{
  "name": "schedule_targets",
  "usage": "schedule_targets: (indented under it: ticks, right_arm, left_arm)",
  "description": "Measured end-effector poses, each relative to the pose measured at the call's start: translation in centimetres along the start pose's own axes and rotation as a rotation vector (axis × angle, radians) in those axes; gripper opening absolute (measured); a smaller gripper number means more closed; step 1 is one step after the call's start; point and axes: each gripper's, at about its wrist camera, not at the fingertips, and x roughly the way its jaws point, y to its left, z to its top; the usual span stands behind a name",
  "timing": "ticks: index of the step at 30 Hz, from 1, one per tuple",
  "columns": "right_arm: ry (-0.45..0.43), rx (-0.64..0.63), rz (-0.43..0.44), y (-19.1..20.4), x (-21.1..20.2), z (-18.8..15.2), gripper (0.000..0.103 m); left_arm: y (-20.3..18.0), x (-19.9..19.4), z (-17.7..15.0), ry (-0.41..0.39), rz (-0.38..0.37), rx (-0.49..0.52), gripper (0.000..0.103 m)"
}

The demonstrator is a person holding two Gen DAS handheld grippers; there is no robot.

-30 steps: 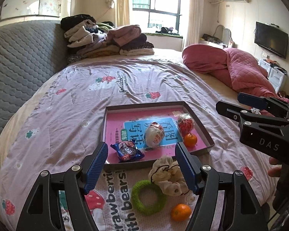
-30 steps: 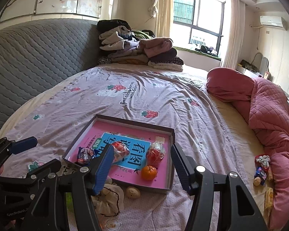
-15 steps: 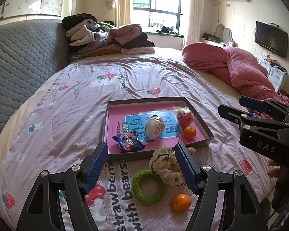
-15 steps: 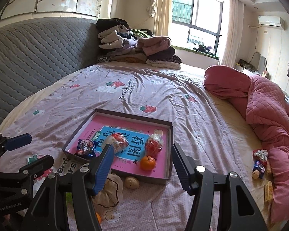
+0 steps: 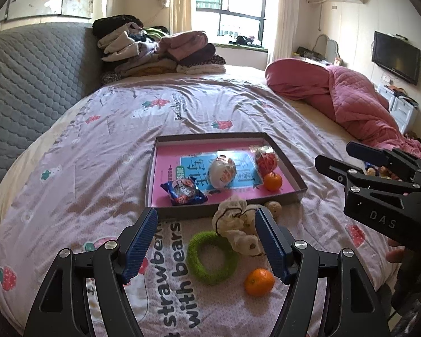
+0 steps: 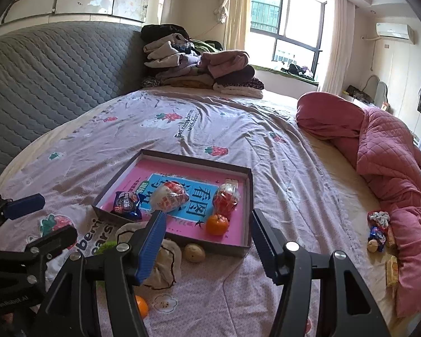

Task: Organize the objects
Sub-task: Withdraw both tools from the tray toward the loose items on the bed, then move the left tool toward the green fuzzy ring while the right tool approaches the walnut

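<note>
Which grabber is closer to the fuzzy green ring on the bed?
The left gripper. The green ring lies on the sheet right between and just below its open fingers. The right gripper hovers off to the ring's right, nearer the box's front corner.

We see the strawberry-print lilac bedsheet (image 5: pixel 103 174) bearing a shallow pink-lined cardboard tray (image 5: pixel 290 171), fuzzy green ring (image 5: pixel 210 258), cream cloth pouch (image 5: pixel 235 224) and small orange mandarin (image 5: pixel 259 282).

Your left gripper (image 5: pixel 207 241) and right gripper (image 6: pixel 206 245) both gape empty, tilted downward toward twelve o'clock.
</note>
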Motion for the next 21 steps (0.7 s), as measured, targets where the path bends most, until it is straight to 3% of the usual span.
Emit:
schedule_targets:
  ticks: [21]
  right_arm:
    - [0.008,0.012,0.008,-0.5,-0.8,-1.6,0.061]
  left_arm:
    - [0.3,0.9,-2.4,0.044,0.018,-0.006,0.073]
